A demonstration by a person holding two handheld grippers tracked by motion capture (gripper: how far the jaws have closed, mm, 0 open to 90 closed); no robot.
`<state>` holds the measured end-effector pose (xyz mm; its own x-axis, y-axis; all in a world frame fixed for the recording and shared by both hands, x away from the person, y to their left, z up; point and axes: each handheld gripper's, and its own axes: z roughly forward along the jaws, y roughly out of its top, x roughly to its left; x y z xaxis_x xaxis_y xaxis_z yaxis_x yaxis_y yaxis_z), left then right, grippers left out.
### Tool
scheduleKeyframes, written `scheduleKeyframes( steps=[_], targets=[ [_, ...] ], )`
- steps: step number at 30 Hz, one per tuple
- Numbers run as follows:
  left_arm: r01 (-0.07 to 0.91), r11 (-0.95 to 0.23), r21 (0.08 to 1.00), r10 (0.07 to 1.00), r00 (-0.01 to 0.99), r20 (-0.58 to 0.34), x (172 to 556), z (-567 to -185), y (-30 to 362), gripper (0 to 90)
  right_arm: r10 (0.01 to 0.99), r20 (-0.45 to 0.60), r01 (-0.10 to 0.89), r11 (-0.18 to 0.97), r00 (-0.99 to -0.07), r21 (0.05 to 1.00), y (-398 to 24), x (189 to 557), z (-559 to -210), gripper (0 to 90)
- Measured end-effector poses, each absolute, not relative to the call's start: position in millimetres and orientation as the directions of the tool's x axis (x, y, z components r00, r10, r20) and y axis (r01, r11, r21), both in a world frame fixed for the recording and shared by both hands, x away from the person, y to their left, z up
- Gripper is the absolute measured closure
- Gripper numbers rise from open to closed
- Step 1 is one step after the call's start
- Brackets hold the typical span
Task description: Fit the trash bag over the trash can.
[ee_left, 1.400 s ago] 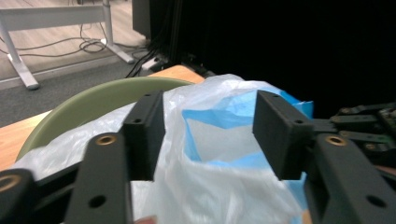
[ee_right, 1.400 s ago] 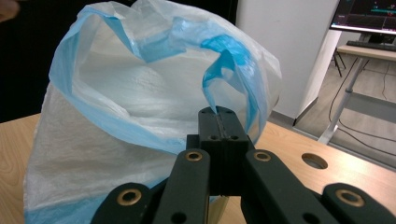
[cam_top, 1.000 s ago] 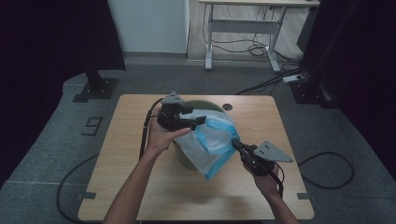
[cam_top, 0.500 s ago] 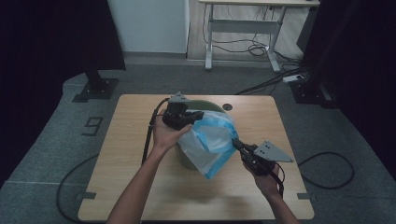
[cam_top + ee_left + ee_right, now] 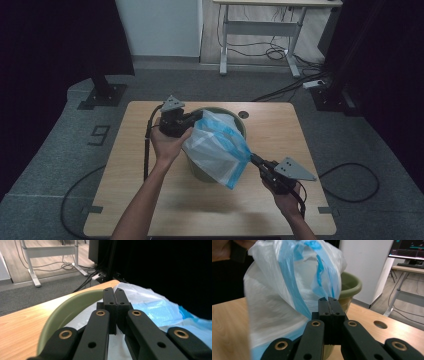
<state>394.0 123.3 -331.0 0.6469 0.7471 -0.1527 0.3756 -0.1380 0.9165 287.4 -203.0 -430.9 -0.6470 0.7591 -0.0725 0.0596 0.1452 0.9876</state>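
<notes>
Left claw: the left gripper (image 5: 196,118) sits at the near-left rim of the green bin (image 5: 235,116), its jaws pressed together on the edge of the plastic bag (image 5: 217,147). The jaws have just been closing, and bag film lies between them; in the left gripper view (image 5: 115,296) the two tips meet with no gap.
Right claw: the right gripper (image 5: 254,159) is clamped on the blue-edged corner of the bag; in the right gripper view (image 5: 329,302) the tips stand together with the blue strip running up from them.
Bag: white and translucent with blue bands, stretched between the two claws and draped over the bin's near side. It rises in front of the right claw (image 5: 287,292) and spreads to the right of the left claw's tips (image 5: 155,307).
Bin: round, olive green, standing on the wooden table (image 5: 310,135). Its rim curves away to the left of the left claw (image 5: 65,312) and shows behind the bag from the right claw (image 5: 352,286). What lies inside is hidden by the bag.
In the way: the bag film covers most of the bin's mouth.
Around: a round hole in the tabletop (image 5: 243,115) lies beyond the bin. A desk frame (image 5: 260,40) and cables (image 5: 300,87) stand on the floor past the table.
</notes>
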Motion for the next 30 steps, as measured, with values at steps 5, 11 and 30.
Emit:
scheduleKeyframes(
  steps=[5,11,30],
  targets=[
    [0.373,-0.135,0.918,0.751,0.643,-0.151,387,-330,134,90.0,0.746,-0.069,0.072,0.154,-0.663,0.985,-198,272,-444,88.8],
    [0.380,-0.128,0.916,0.749,0.643,-0.162,382,-333,142,90.0,0.701,-0.036,0.102,0.154,-0.712,0.983,-189,252,-464,88.7],
    [0.385,-0.111,0.916,0.740,0.648,-0.182,377,-337,148,90.0,0.762,0.052,0.077,-0.003,-0.645,0.997,-223,281,-419,62.0]
  ],
)
